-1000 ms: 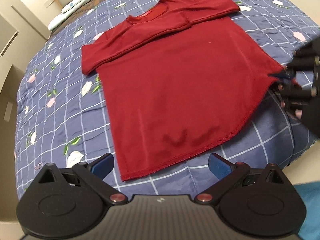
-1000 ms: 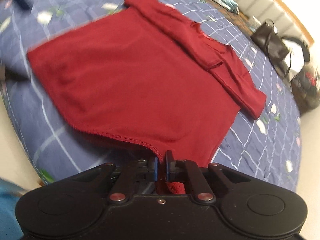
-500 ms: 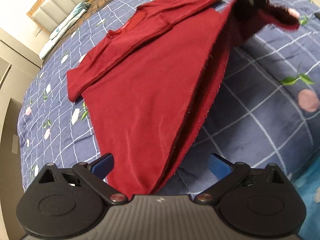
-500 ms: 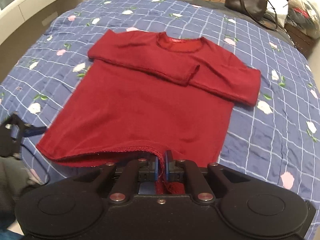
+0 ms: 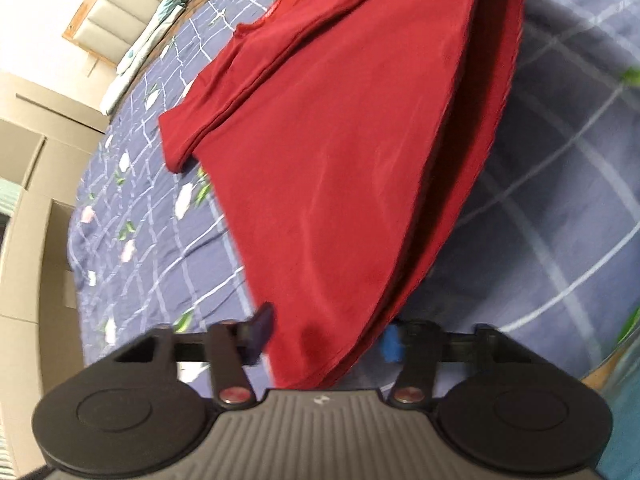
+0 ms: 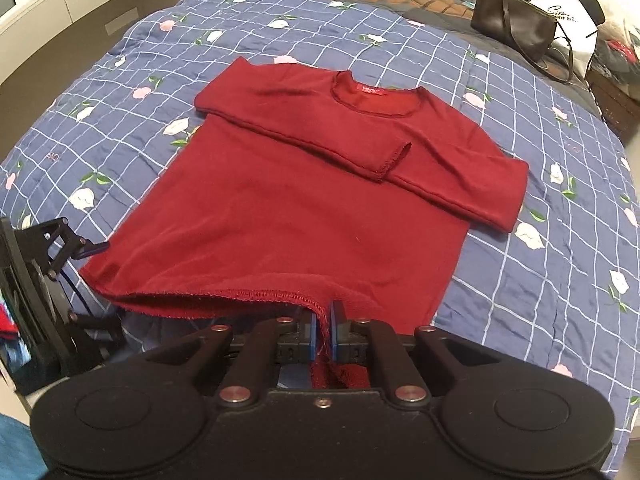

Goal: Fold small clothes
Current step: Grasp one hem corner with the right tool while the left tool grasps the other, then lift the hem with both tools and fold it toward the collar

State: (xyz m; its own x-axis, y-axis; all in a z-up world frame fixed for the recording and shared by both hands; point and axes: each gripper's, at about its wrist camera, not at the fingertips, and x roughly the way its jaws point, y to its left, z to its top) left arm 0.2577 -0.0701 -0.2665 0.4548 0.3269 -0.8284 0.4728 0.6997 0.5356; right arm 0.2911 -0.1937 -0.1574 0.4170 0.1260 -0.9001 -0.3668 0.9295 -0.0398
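**Spotter:** Where's the garment?

**Operator:** Flat on the blue floral checked quilt (image 6: 520, 92), a dark red long-sleeved knit top (image 6: 304, 200), both sleeves already crossed over the chest. I judge the step in hand is taking the bottom hem up toward the collar.

**Spotter:** Your grips?

**Operator:** My right gripper (image 6: 323, 336) has its jaws pressed together on the hem, fabric bunched between the blue pads. My left gripper (image 5: 324, 334) is at the hem's other corner, jaws apart, cloth lying between them, not pinched yet. That view is blurred, mind.

**Spotter:** So what makes it go well?

**Operator:** I'd close the left on both layers first, then lift both corners level and keep the hem taut so it lands square near the neckline, not dragging the sleeves.
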